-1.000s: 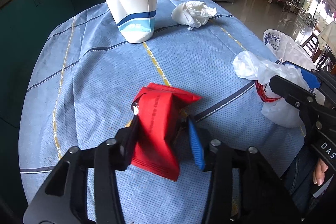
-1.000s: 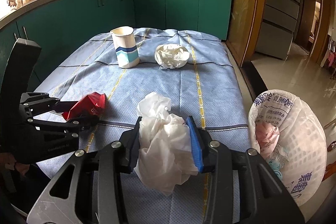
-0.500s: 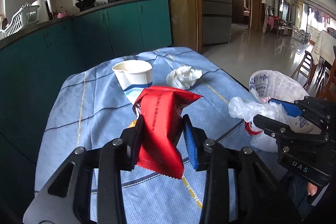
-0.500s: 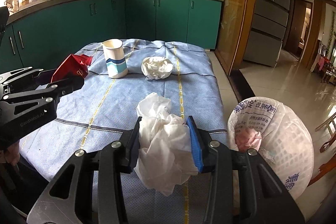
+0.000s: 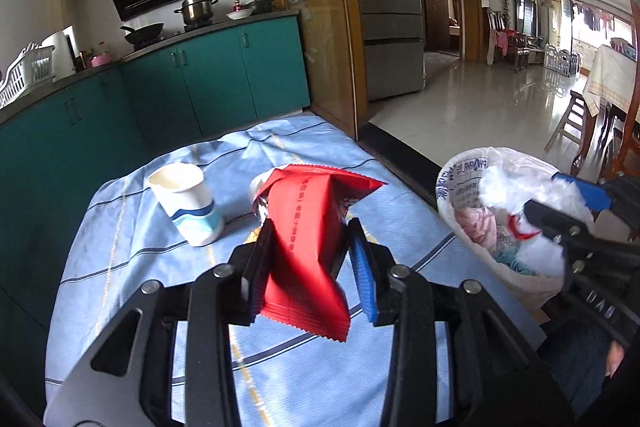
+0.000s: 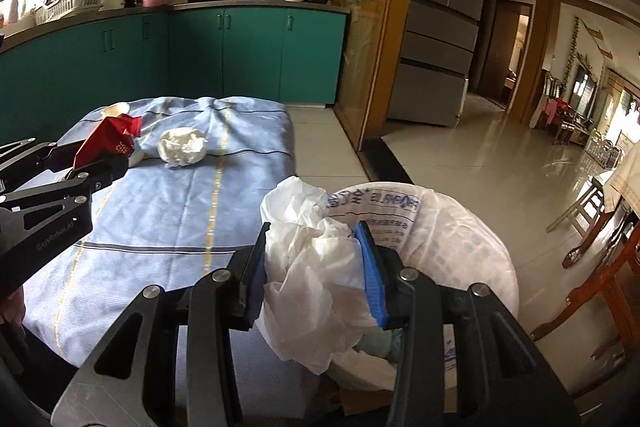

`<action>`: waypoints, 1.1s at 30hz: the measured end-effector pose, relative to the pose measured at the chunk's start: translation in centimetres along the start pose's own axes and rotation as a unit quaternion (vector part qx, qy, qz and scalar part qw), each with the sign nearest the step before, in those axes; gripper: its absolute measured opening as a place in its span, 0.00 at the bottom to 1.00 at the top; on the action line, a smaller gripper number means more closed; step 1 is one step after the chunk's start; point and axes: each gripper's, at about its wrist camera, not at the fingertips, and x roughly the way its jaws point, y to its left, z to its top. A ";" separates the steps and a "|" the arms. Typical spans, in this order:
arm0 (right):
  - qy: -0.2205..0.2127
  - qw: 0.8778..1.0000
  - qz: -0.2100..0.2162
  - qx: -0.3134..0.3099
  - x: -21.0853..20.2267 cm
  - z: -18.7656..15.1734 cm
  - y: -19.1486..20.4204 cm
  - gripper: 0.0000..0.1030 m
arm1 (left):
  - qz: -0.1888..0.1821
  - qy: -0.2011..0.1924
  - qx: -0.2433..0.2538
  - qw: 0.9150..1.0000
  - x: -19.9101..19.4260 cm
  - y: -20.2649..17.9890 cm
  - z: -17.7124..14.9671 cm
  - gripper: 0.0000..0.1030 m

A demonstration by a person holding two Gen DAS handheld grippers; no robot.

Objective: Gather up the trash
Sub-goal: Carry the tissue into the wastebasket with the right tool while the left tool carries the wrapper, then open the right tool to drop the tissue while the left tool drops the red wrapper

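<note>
1. Right wrist view: the right hand-held gripper (image 6: 316, 275) is clamped on a crumpled white tissue (image 6: 316, 267), and hangs right at the near rim of the lined trash bin (image 6: 460, 227), which stands on the floor just off the tabletop's (image 6: 180, 219) edge.
2. The tissue lies partly over the bin's opening, with its loose lower end drooping toward the liner. Judged from this, the release calls for only a small push forward over the bin.
3. In the left wrist view, the left hand-held gripper (image 5: 310, 259) is closed on a red snack wrapper (image 5: 308, 247), held clear above the tabletop, its long axis running roughly along the fingers, away from the camera.
4. From that wrapper the bin (image 5: 460, 183) lies to the right and beyond the tabletop's edge, with the right hand-held gripper (image 5: 560, 211) already between them at the bin's mouth. The right hand is the nearer one, so its tissue probably drops first; the left must swing rightward and could crowd the other tool.
5. Left on the tabletop, farther from the bin: a paper cup (image 5: 186, 203), standing upright, and a second wad of tissue (image 6: 182, 147) beside it.
6. The task looks partly done, with two pieces in hand and two not yet collected.
</note>
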 end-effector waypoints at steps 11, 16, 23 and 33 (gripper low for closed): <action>0.004 0.997 -0.056 0.055 0.0 -1.1 -7.6 0.40 | -0.037 0.012 0.016 0.999 2.7 -4.6 1.2 0.37; 0.002 0.995 -0.070 0.065 -0.1 -1.3 -9.0 0.40 | -0.065 0.006 0.028 0.997 3.9 -7.0 3.7 0.37; 0.012 0.993 -0.085 0.083 0.1 -2.4 -11.2 0.40 | -0.122 0.012 0.072 0.990 6.3 -13.0 5.2 0.37; 0.022 0.990 -0.097 0.102 0.4 -3.1 -12.9 0.40 | -0.157 0.024 0.110 0.981 8.1 -18.7 4.1 0.43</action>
